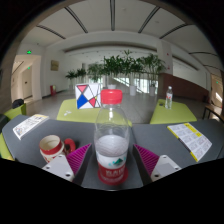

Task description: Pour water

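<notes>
Claw (113, 148) low over a grey table (160, 133), one finger at either side of a clear plastic bottle (112, 128). Magenta pads (80, 157) angled in toward the bottle's lower half, tips right at its walls. Cannot tell whether pressing on it or merely standing about it with a sliver of gap; the bottle's base is out of sight, so no telling either whether it rests on the table.

Bottle upright, dead centre between the fingers, closed with a red cap (112, 97). Around its lower body a label (112, 168), white and green above, red below. Walls see-through above the label; possibly water inside, though no clear waterline to be made out.

Left of the bottle, just beyond the left finger, a paper cup (51, 150), upright, mouth open, red and white pattern on its side. Inside pale; contents not discernible. Just beside it, toward the bottle, a small red object (70, 146), too small to name.

Farther along the table: a printed sheet (28, 125) on the left and another printed sheet (192, 140) on the right, both lying flat. Yellow-green panels (70, 109) across the far side. Standing there, a sign (87, 96) with red, blue and white triangles, and well off to the right a second small bottle (168, 97), upright. Behind all this, a row of tall green plants (125, 68) in a bright hall.
</notes>
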### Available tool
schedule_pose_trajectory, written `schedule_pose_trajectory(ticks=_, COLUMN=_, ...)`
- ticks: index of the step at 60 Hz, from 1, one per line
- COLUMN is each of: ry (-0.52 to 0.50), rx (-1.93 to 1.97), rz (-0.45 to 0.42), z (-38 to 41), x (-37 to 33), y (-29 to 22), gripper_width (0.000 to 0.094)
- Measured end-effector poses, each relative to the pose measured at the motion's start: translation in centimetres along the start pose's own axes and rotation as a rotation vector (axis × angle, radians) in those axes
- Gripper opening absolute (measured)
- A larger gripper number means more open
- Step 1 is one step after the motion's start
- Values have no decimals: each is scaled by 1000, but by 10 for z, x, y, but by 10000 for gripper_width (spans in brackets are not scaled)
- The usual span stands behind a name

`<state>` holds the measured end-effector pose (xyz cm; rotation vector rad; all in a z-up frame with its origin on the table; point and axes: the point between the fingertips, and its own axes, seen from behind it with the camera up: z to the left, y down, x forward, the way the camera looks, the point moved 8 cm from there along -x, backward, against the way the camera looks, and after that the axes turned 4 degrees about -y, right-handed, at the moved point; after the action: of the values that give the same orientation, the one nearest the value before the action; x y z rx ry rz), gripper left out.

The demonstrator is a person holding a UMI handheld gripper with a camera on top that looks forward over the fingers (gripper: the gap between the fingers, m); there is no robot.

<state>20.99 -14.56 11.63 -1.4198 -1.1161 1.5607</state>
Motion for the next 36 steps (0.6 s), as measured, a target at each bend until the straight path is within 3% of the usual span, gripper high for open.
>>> schedule_pose_trajectory(ticks=20, ry=79, rx=-53, rz=86, z=38, x=-143, y=1, gripper_width=853)
schedule_pose_trajectory(ticks=36, ry=89, rx=-29, rz=81, z=100, x=-299, y=-3, gripper_width=856)
